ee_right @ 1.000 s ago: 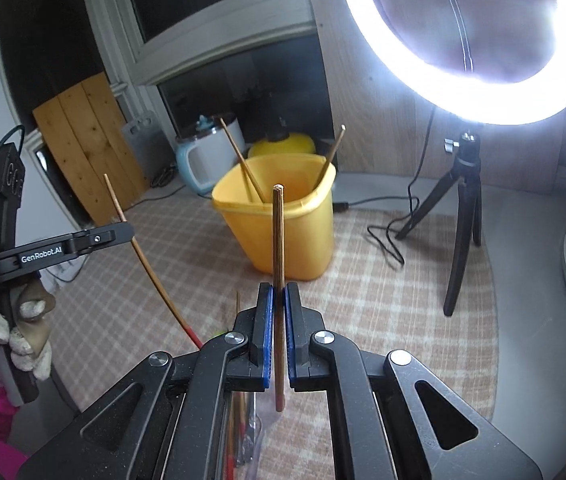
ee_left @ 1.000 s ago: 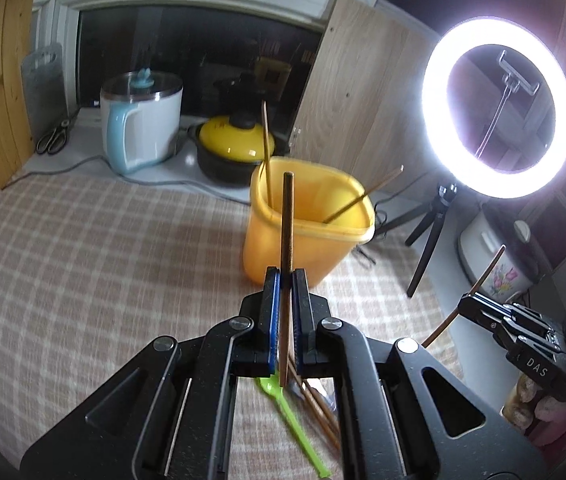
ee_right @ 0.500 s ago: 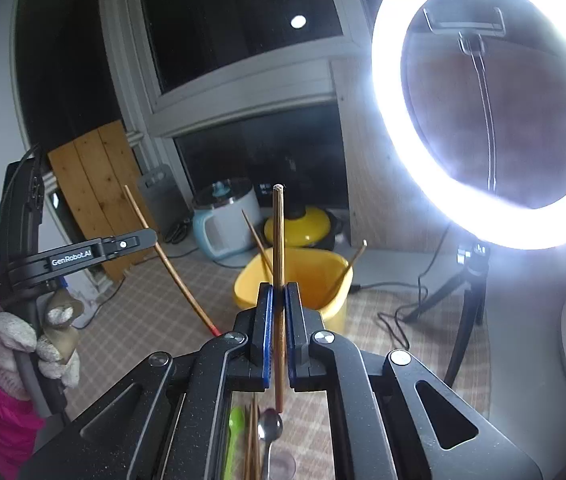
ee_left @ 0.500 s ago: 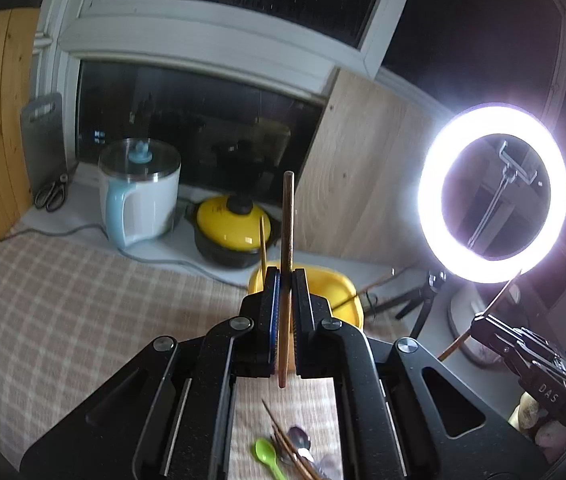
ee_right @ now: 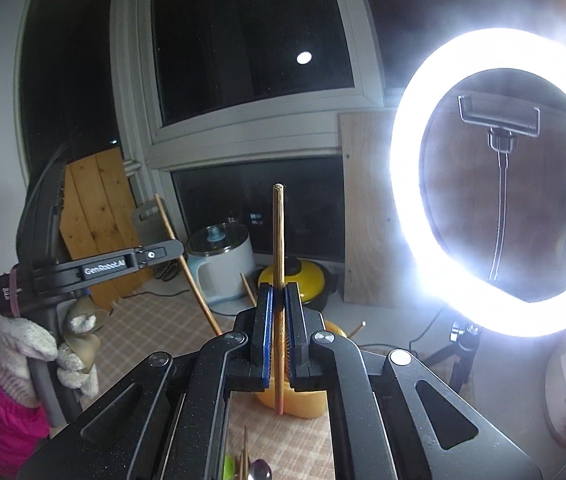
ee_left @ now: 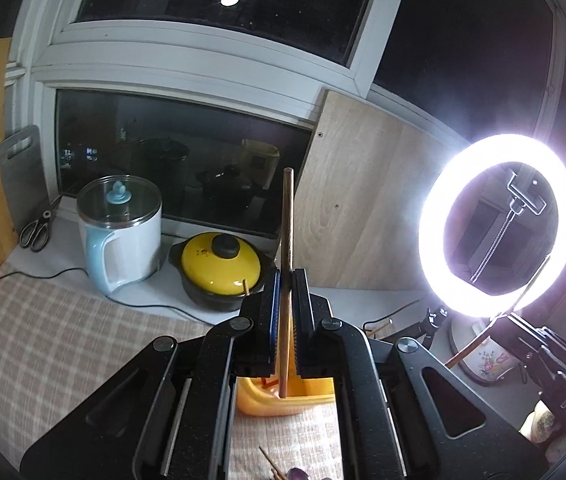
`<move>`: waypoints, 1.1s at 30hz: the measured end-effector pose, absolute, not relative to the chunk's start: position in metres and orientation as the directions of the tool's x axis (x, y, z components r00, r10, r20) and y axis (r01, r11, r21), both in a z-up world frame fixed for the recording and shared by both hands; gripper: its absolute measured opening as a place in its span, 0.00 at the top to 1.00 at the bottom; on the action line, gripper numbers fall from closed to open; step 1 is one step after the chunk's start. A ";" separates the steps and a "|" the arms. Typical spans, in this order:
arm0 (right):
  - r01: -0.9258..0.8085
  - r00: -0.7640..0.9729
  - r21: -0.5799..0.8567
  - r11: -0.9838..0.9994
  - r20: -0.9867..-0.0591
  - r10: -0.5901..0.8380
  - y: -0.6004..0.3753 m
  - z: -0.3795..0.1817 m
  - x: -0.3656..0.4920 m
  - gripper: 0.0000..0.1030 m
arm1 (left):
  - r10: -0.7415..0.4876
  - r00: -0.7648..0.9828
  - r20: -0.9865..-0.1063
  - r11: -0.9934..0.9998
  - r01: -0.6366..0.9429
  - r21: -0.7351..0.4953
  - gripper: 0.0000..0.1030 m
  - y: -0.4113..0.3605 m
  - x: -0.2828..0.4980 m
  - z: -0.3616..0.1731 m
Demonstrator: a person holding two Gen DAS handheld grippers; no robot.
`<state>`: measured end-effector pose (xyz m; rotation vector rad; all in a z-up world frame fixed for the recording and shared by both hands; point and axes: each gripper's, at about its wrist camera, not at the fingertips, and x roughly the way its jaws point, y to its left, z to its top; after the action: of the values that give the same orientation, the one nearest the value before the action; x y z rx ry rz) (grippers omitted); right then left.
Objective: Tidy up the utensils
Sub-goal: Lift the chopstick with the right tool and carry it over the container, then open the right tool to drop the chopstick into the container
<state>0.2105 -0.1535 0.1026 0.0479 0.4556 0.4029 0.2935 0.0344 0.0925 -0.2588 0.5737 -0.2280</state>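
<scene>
Each gripper's fingers are clamped on an upright wooden chopstick, the left gripper (ee_left: pixel 285 312) holding a brown chopstick (ee_left: pixel 287 224) and the right gripper (ee_right: pixel 279 320) a tan chopstick (ee_right: pixel 278 240), both above the yellow plastic tub (ee_right: pixel 303 404) on the checked bench (ee_left: pixel 43 344).

Left tool (ee_left: pixel 286 316) clamped, seemingly upright; right tool (ee_right: pixel 279 332) likewise clamped, raised.
</scene>
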 end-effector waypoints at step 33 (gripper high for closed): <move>-0.296 0.767 0.180 0.938 -0.541 0.345 -0.143 0.027 0.277 0.96 | -0.310 0.694 -0.649 0.947 0.163 -0.279 0.97 0.000 0.375 0.008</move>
<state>0.2770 -0.1425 0.0266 0.0855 0.6039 0.3484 0.3755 -0.0005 0.0083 -0.2060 0.7595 -0.2661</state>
